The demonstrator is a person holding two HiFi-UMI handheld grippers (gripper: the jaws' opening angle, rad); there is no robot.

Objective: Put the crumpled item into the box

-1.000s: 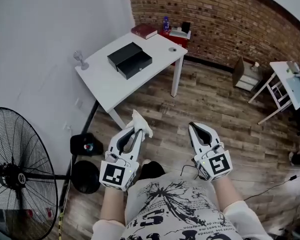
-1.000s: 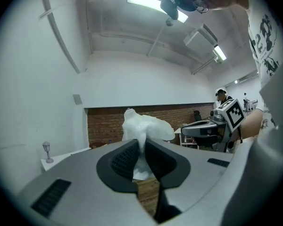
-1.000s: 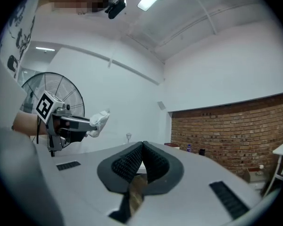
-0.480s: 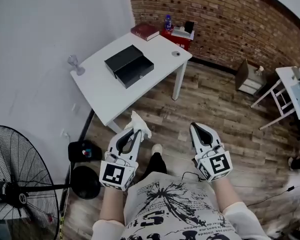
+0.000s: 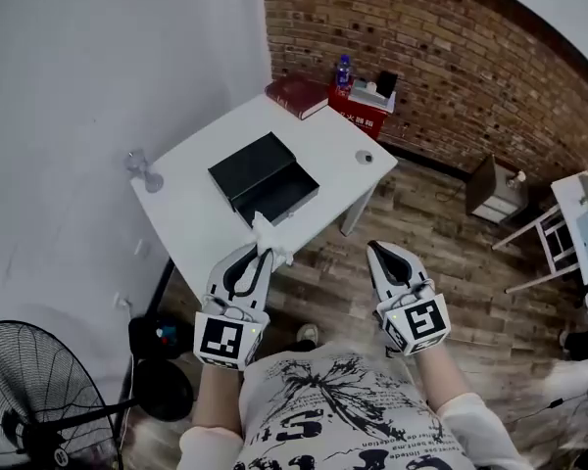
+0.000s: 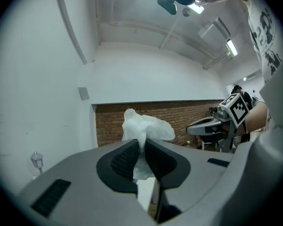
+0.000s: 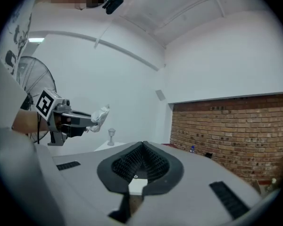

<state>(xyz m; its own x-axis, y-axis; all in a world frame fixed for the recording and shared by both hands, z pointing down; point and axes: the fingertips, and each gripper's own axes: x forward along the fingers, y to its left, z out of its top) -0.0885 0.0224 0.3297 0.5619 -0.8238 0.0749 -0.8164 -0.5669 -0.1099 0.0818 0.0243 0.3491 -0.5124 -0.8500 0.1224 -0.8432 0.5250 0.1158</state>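
Note:
A white crumpled paper (image 5: 271, 237) is pinched in my left gripper (image 5: 262, 253), held in the air just short of the white table's (image 5: 206, 213) near edge. The wad (image 6: 144, 127) bulges out above the shut jaws in the left gripper view. The open black box (image 5: 277, 192) lies in the middle of the table with its black lid (image 5: 251, 165) beside it on the left. To the right, my right gripper (image 5: 381, 254) hangs over the wooden floor, its tips (image 7: 142, 146) together with nothing between them. The right gripper view also catches the paper (image 7: 101, 114) in the left gripper.
On the table stand a small glass goblet (image 5: 140, 167) at the left edge, a dark red book (image 5: 297, 96) at the far corner and a small round object (image 5: 364, 158). A red crate (image 5: 364, 111) with a bottle sits behind. A floor fan (image 5: 39, 404) stands at lower left.
The view has come closer to the table: both grippers, paper still held, now hang near its front edge. The fan has slid down and out toward the lower left.

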